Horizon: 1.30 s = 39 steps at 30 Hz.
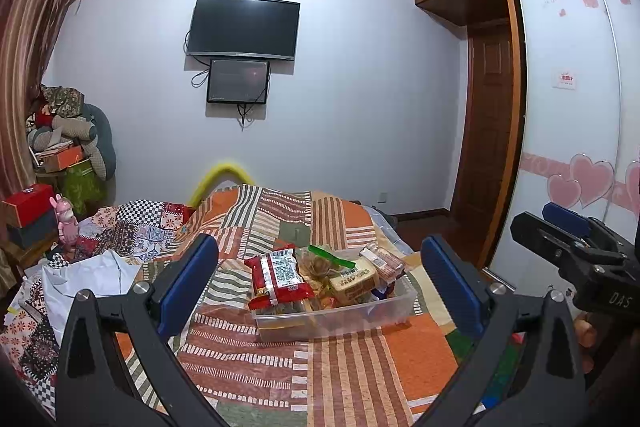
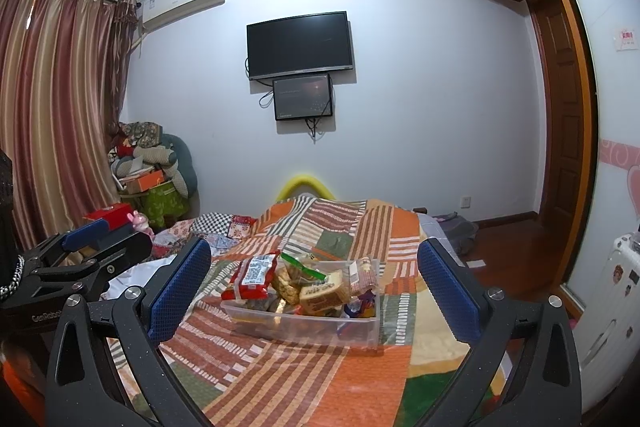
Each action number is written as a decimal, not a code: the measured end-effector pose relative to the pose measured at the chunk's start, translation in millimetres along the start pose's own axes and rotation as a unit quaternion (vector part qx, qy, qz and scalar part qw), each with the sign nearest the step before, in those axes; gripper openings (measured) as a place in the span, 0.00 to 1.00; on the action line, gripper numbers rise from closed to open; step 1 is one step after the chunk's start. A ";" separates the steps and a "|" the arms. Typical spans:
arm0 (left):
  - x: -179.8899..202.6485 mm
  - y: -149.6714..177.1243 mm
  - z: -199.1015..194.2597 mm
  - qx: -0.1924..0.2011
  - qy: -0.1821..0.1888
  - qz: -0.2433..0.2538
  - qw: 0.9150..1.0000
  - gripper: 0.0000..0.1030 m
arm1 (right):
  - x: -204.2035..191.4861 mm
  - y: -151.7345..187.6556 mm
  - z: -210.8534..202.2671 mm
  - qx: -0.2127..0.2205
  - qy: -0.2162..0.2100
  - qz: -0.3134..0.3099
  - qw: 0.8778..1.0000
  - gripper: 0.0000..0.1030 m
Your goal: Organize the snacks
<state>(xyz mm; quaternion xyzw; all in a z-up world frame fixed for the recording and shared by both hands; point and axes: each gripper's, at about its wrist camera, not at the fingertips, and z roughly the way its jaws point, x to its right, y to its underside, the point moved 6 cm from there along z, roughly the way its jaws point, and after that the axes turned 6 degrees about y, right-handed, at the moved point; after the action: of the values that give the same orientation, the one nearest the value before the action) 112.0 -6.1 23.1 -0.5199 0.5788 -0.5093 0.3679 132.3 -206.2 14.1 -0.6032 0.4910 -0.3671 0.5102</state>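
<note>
Snacks sit heaped in a clear plastic bin (image 1: 332,315) resting on the patchwork bed quilt (image 1: 360,367), straight ahead of both grippers. A red packet (image 1: 278,277) leans at the bin's left end, a green-edged bag (image 1: 326,261) stands behind it, a tan wrapped loaf (image 1: 354,281) lies in the middle and a striped pack (image 1: 382,259) tilts at the right. The left gripper (image 1: 320,287) hangs back from the bin, its fingers spread wide and holding nothing; the right gripper (image 2: 314,291) does likewise. No loose snack shows on the quilt, so the gathering looks done or nearly so, though the packets lie jumbled, not tidy. Straightening them may remain.
</note>
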 end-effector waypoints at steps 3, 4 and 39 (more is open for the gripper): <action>-0.8 0.2 -0.2 0.000 0.000 0.000 1.000 1.00 | 1.4 -1.5 -0.4 0.001 0.000 0.000 1.000 1.00; -0.8 0.2 -0.1 0.000 -0.001 -0.001 1.000 1.00 | 0.9 -1.4 -0.6 0.001 -0.001 0.000 1.000 1.00; 6.9 2.5 4.6 -0.002 0.002 0.003 1.000 1.00 | 0.2 -1.8 -1.1 0.000 -0.002 0.005 1.000 1.00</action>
<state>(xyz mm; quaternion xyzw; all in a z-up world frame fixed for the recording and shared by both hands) 114.5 -13.9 20.5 -0.5180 0.5824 -0.5077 0.3671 131.8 -206.7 16.0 -0.6013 0.4928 -0.3631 0.5136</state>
